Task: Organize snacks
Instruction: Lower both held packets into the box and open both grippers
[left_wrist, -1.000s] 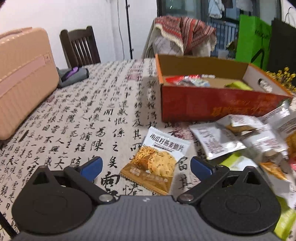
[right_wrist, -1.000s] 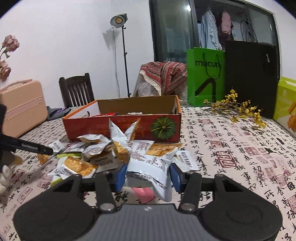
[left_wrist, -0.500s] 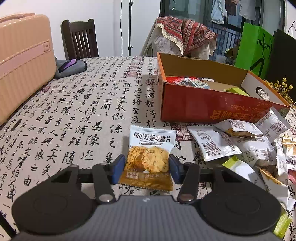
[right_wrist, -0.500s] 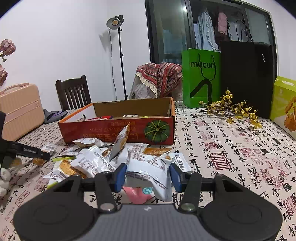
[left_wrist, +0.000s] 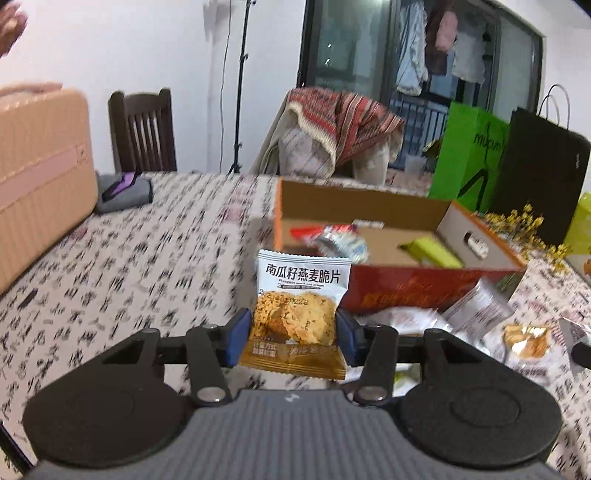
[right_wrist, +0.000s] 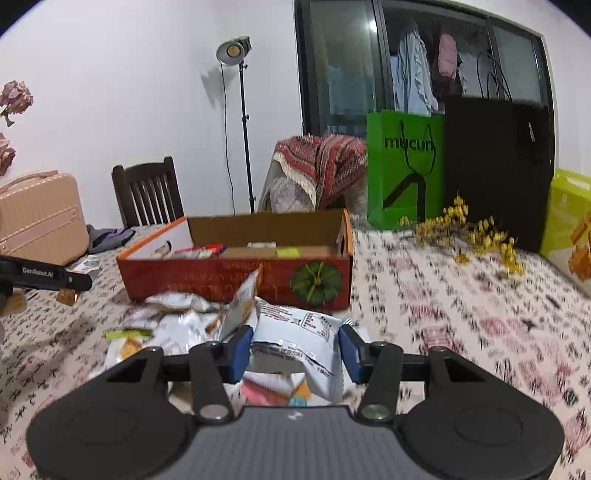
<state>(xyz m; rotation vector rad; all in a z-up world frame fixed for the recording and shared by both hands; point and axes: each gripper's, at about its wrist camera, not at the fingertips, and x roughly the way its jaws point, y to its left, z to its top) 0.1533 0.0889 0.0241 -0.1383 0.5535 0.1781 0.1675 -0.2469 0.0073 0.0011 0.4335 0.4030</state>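
My left gripper (left_wrist: 293, 338) is shut on an oat crisp packet (left_wrist: 301, 295), white on top and orange below, and holds it upright above the table in front of the open red cardboard box (left_wrist: 406, 284). My right gripper (right_wrist: 295, 349) is shut on a white snack packet (right_wrist: 299, 339), lifted just in front of the same box (right_wrist: 236, 277). A pile of loose packets (right_wrist: 177, 325) lies before the box. The box holds a few snacks (left_wrist: 340, 238). The left gripper also shows in the right wrist view (right_wrist: 66, 293) at the far left.
A pink suitcase (left_wrist: 37, 173) stands on the table's left. A grey pouch (left_wrist: 123, 190) lies beside it. Green (right_wrist: 404, 170) and black (right_wrist: 495, 170) bags and yellow flowers (right_wrist: 476, 236) stand at the back right. Chairs (right_wrist: 147, 192) are behind the table.
My left gripper closed on the oat crisp packet and lifted it off the table towards the box. My right gripper has risen with its white packet.
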